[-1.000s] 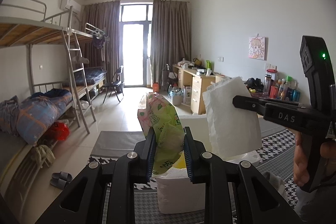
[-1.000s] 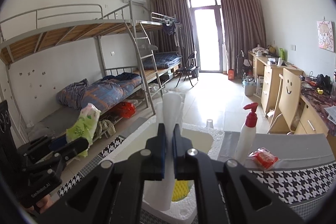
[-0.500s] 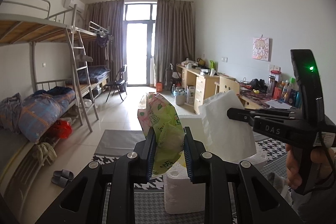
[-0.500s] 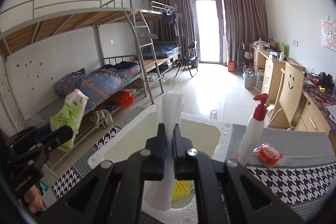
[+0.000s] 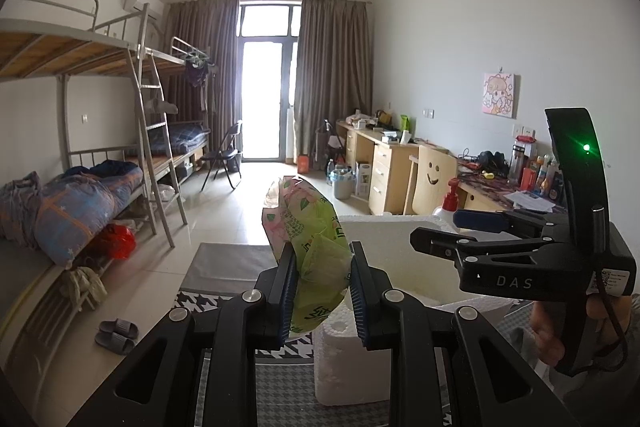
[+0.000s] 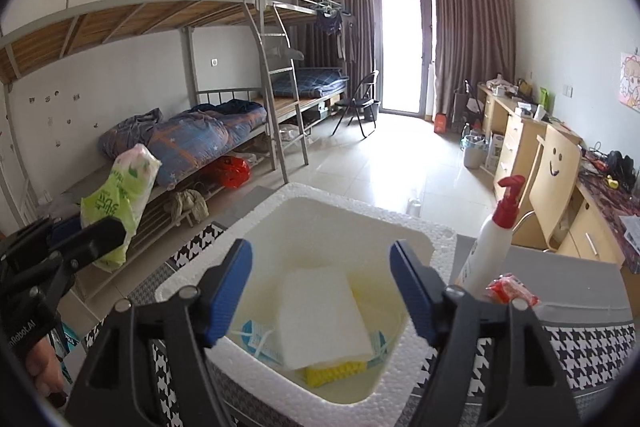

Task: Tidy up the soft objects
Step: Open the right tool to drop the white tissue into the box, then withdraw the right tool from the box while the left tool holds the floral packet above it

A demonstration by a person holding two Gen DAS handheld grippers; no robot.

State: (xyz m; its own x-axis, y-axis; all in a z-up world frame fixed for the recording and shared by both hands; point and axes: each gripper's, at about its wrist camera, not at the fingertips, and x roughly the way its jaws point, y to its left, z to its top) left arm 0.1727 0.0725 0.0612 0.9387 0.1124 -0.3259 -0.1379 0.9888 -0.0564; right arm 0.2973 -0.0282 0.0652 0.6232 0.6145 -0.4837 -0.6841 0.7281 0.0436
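Soft objects go into the white foam box (image 6: 424, 247) on the houndstooth tabletop (image 6: 592, 347); a white folded cloth (image 6: 324, 315) already lies inside over a yellow sponge (image 6: 332, 373). Above it the right tool (image 6: 320, 287) hangs with its jaws wide apart and empty. Held up left of the box, the left tool (image 5: 320, 291) is clamped on a green tissue pack (image 5: 312, 235). Light, squashy and probably slick in its wrapper, it seems best pinched across its middle.

bag (image 5: 310, 247): green and pink
box (image 6: 280, 211): white
cloth (image 6: 324, 315): white
sponge (image 6: 334, 373): yellow, under the cloth
mat (image 6: 592, 347): black-and-white checks
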